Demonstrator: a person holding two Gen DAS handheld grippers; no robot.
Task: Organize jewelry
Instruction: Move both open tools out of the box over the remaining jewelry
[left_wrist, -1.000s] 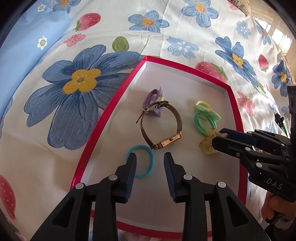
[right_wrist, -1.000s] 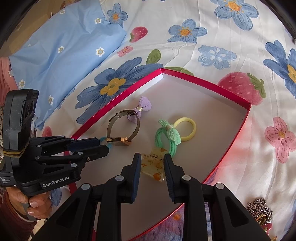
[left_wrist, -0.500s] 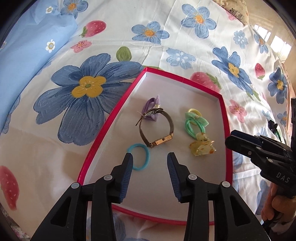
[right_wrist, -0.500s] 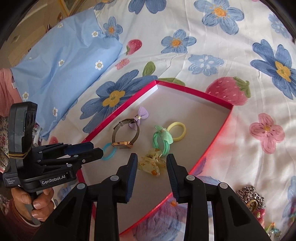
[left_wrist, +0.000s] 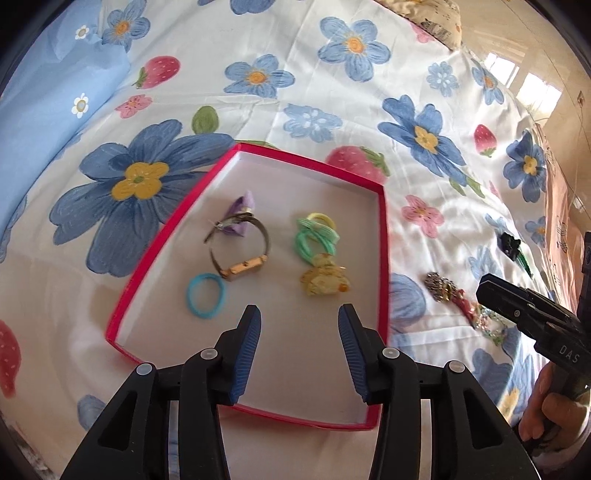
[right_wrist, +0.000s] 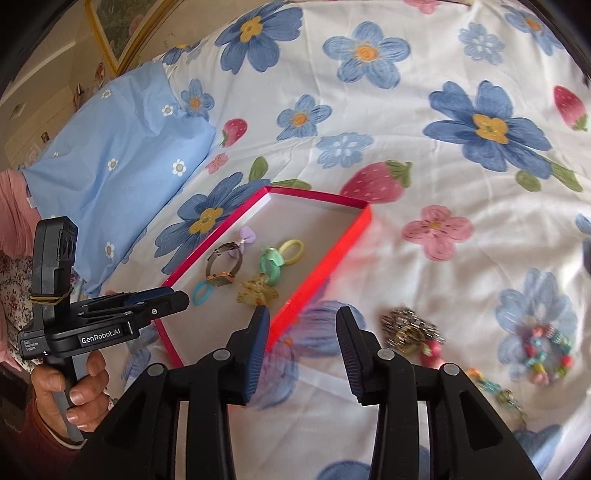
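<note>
Both my tongs hang empty, jaws opening: left tongs (left_wrist: 298, 321) over the red tray (left_wrist: 384, 258) on the bed, right tongs (right_wrist: 301, 323) just outside its rim. In the tray, the watch (left_wrist: 243, 254) lies on edge, gold face toward me, long axis slanting toward the tray's far-left corner.

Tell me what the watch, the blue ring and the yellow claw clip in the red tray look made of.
Watch: looks like metal, a gold-toned shiny case on a darker bronze band that holds its curve; it could be plated.
Blue ring: probably an elastic hair tie with a soft matte surface and a slightly uneven loop.
Yellow claw clip: likely translucent plastic, glossy, with orange flecks.
</note>
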